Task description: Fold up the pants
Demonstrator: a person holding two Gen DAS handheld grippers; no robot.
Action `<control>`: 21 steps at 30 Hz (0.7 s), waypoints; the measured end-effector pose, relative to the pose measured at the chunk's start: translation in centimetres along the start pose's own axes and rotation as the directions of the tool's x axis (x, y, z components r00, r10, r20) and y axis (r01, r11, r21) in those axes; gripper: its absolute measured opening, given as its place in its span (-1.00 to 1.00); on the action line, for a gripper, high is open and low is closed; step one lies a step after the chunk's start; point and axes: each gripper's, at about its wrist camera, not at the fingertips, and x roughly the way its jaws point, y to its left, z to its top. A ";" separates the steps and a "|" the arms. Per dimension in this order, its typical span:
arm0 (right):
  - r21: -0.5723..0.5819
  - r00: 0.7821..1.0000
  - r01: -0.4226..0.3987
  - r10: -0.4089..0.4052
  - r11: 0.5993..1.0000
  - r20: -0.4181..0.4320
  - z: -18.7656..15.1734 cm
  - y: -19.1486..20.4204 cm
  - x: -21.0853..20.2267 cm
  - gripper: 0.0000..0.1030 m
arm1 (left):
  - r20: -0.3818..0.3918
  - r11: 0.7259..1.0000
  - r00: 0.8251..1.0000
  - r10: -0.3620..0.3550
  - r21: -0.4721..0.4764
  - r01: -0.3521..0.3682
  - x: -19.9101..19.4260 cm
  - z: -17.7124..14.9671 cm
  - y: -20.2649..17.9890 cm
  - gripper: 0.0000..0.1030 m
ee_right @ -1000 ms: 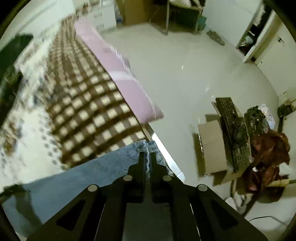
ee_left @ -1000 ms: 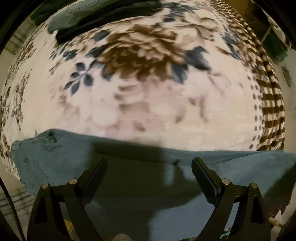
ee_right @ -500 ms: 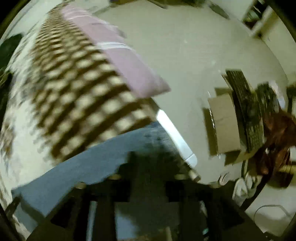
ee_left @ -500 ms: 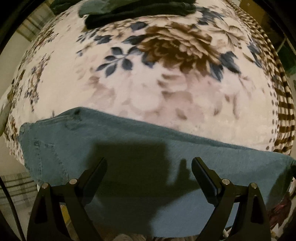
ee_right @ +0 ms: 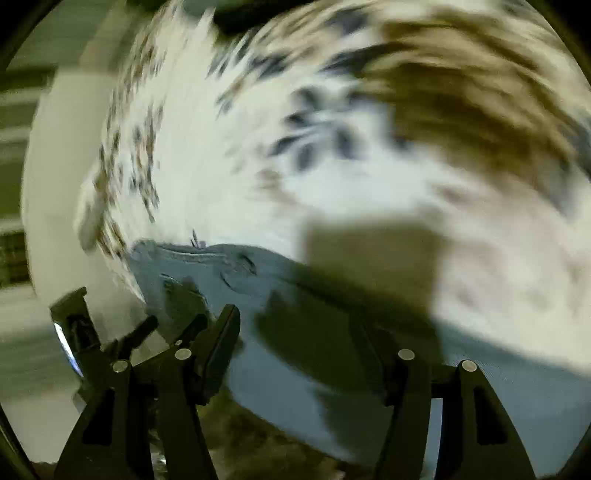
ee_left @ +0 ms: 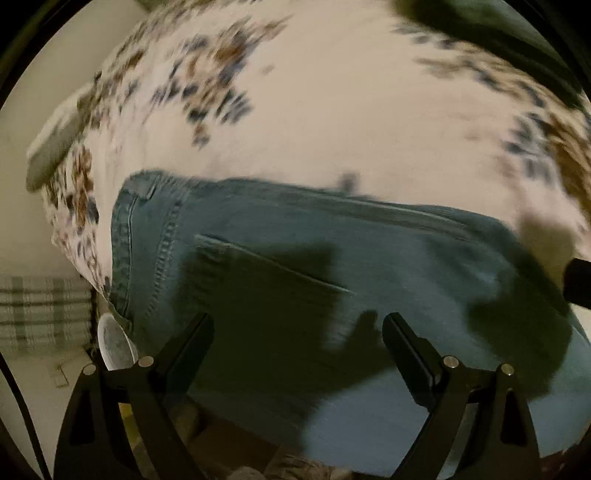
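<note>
Blue denim pants [ee_left: 295, 266] lie flat across the near edge of the flowered blanket [ee_left: 332, 110], waistband to the left, a back pocket showing. My left gripper [ee_left: 297, 328] is open and empty, hovering over the seat of the pants. In the blurred right wrist view the pants [ee_right: 280, 369] lie below my right gripper [ee_right: 295, 325], which is open and empty above the leg. The left gripper also shows in the right wrist view [ee_right: 110, 339] at the lower left.
Dark clothing [ee_left: 498, 29] lies at the far right of the bed. A pillow [ee_left: 51, 147] sits at the bed's left edge. A white round object [ee_left: 114, 343] and a checked floor mat [ee_left: 40, 314] lie below the bed's left side.
My right gripper has let go of the pants leg, opened and swung left over the bed. My left gripper has moved left towards the waistband, still open.
</note>
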 end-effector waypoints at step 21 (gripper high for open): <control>-0.208 0.975 0.223 -0.218 0.952 0.044 1.3 5.1 3.9 -0.96 | -0.056 0.993 0.993 -0.106 0.046 0.109 3.6 1.0 1.8 0.86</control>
